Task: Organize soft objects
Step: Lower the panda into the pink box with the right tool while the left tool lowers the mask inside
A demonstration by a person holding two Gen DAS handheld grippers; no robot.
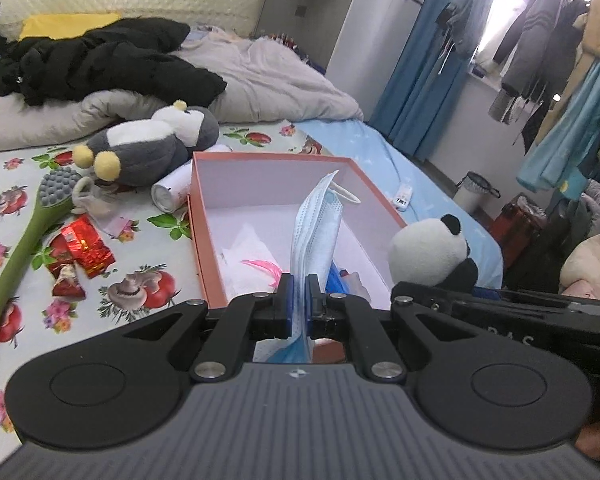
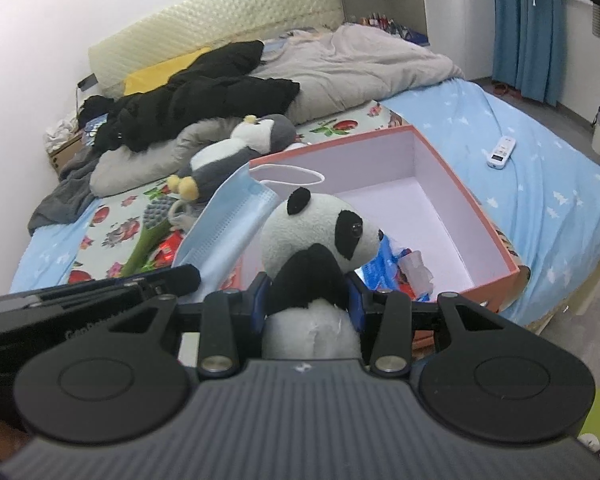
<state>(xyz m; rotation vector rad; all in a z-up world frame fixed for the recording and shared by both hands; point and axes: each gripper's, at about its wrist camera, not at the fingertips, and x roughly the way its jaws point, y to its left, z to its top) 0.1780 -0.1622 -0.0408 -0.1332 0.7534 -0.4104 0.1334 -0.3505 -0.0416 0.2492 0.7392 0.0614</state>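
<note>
Mask [image 1: 314, 236], blue pleated face type, sticks up from left gripper [image 1: 299, 304], jaws nearly closed & pinching its lower part; white ear loop [image 1: 346, 194] curls at top. It hangs over open pink box [image 1: 300, 160] w/ white inside, sitting on bed. Panda plush [image 2: 320, 236] is clamped at its black neck/arm area in right gripper [image 2: 309, 292], jaws partway apart around it, head up, just above box's near corner. Inside box bottom: white tissue [image 1: 246, 254], pink bit, blue packet [image 2: 380, 268]. Grey & white penguin plush [image 1: 152, 144] lies on floral sheet just beyond box, touching white roll [image 1: 172, 192]. Further L: green brush [image 1: 24, 236], 2 red foil packs [image 1: 82, 250]. White remote [image 2: 500, 152] on blue sheet, R of box.
</note>
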